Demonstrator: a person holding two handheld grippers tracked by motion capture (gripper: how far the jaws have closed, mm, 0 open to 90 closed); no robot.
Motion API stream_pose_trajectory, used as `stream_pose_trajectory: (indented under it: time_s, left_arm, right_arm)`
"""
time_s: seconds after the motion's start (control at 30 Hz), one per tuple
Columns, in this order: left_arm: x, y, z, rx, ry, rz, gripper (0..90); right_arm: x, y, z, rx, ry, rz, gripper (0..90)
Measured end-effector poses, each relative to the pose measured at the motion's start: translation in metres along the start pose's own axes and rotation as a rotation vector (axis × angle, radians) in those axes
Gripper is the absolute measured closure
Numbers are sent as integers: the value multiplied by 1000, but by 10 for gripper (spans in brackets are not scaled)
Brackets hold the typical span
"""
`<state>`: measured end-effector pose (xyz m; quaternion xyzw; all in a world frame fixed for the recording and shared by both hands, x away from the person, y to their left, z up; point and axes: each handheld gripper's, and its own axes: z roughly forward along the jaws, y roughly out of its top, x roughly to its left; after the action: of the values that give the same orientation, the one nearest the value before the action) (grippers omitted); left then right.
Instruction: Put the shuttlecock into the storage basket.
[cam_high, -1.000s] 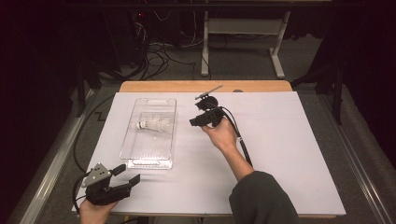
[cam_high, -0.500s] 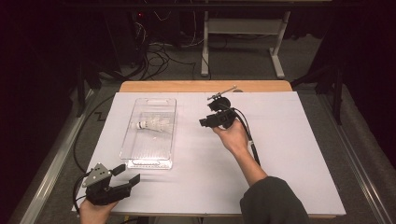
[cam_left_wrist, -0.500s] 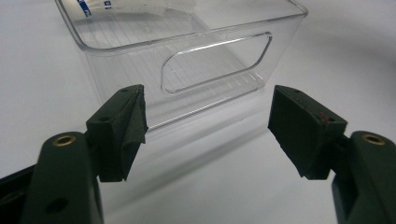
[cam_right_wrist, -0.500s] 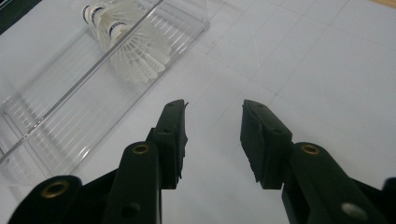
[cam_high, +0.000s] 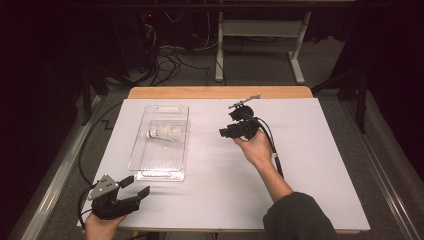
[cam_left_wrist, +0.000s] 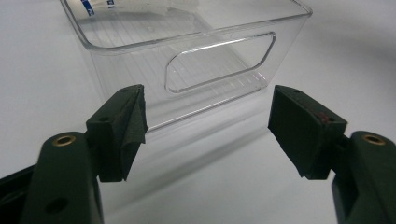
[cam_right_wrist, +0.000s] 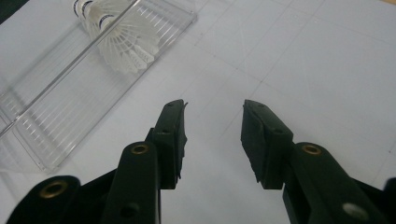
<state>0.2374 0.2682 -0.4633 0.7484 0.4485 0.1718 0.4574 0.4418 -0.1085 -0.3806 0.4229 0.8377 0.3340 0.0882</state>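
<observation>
Since the earlier frames the right gripper (cam_high: 223, 132) has moved away from the clear tray (cam_high: 141, 165), toward the middle of the far edge of the tabletop (cam_high: 325, 165), and its fingers (cam_right_wrist: 173, 140) have opened a little, with nothing between them. Now this gripper is held above the white surface, well apart from the tray's right wall, and its fingers point toward the tray; in the right gripper view they are released, and only the bare tabletop is seen in the gap. The left gripper (cam_high: 136, 186) has stayed at the near left corner of the tabletop, just beside the near end of the tray. Its fingers (cam_left_wrist: 121, 130) are wide apart and released, and in the left gripper view they face the handle cut-out of the tray's near wall without touching it. The tray lies on the left half of the tabletop, with its long side running from the near edge to the far edge. The white shuttlecock (cam_high: 162, 133) lies on its side inside the tray, in the far half, with the cork end toward the tray's left wall.
</observation>
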Motion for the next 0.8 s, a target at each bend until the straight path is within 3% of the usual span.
stream_pose_trajectory:
  time_s: [0.8]
  left_arm:
    - [0,0,0,-2,1,-4,290]
  right_arm:
    - [-16,-24,-4,1,-6,41,606]
